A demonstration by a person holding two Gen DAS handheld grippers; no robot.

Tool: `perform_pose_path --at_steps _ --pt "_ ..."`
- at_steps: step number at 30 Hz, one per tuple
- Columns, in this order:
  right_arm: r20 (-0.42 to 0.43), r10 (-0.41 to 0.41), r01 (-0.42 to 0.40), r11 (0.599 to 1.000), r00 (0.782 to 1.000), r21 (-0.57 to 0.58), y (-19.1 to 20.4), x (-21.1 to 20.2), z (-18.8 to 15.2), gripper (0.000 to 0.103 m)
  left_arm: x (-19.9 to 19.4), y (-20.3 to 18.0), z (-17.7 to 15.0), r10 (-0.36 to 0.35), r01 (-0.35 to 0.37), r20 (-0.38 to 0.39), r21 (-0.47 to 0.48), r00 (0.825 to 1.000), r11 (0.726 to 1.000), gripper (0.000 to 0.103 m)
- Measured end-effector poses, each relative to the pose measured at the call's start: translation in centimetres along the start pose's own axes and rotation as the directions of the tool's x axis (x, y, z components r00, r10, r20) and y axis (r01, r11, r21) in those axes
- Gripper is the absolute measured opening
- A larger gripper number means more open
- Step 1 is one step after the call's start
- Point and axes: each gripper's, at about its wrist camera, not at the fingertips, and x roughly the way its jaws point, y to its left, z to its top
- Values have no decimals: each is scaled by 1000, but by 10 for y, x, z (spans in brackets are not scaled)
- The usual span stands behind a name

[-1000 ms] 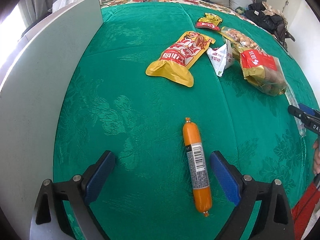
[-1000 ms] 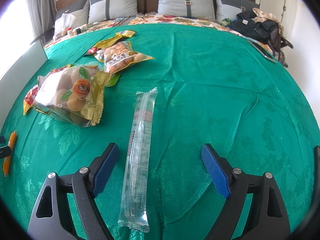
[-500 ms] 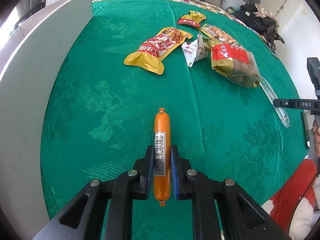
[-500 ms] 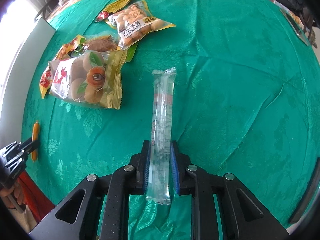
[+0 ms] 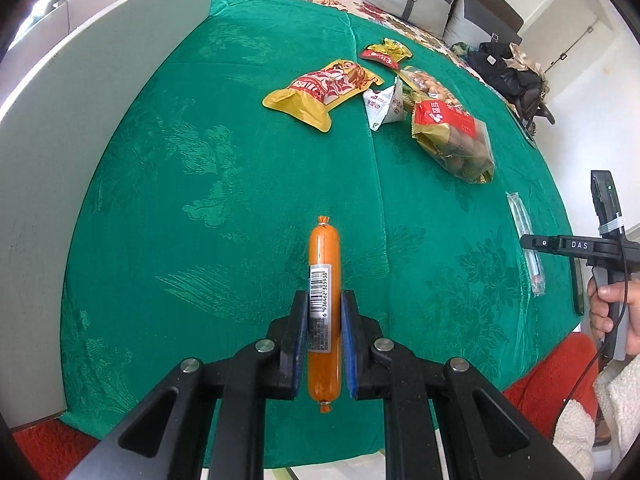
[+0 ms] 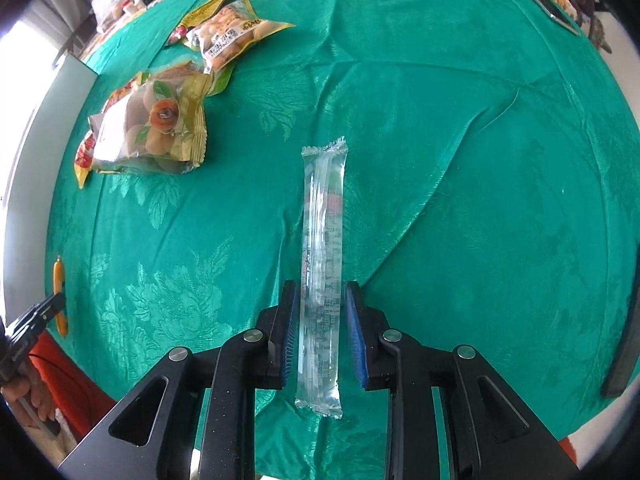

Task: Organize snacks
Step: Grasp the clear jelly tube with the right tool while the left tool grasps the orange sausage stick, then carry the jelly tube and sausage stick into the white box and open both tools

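Observation:
An orange sausage stick (image 5: 324, 256) with a barcode label sits between the blue pads of my left gripper (image 5: 325, 304), which is shut on its lower half above the green tablecloth (image 5: 224, 200). In the right wrist view a long clear plastic pack (image 6: 324, 208) runs lengthwise between the pads of my right gripper (image 6: 322, 296). The pads still touch its sides while the jaws are opening slightly. The pack's near end hangs past the table's front edge. At the far left of that view the sausage (image 6: 59, 276) shows again in the left gripper (image 6: 52, 308).
A tall grey-white board (image 5: 80, 100) lines the table's left side. Behind lie a yellow-red bag (image 5: 324, 88), a small white packet (image 5: 384, 104), a gold-red bag (image 5: 452, 136) and a peanut bag (image 6: 228, 36). A dark flat object (image 6: 624, 344) lies at the right edge.
Both grippers went from wide open to closed, the left on the sausage, the right on the clear pack. Both then rose a little with their items, and the right jaws have widened slightly.

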Motion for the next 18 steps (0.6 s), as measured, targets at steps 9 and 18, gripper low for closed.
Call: perform_pose_path --at_steps 9,18 --pt "55 155 -160 981 986 110 -2 -34 12 18 -55 13 4 -175 182 85 -82 981 980 15" --pt "60 592 -568 793 804 -219 248 -131 40 19 -181 120 49 12 51 283 -213 959 976 15"
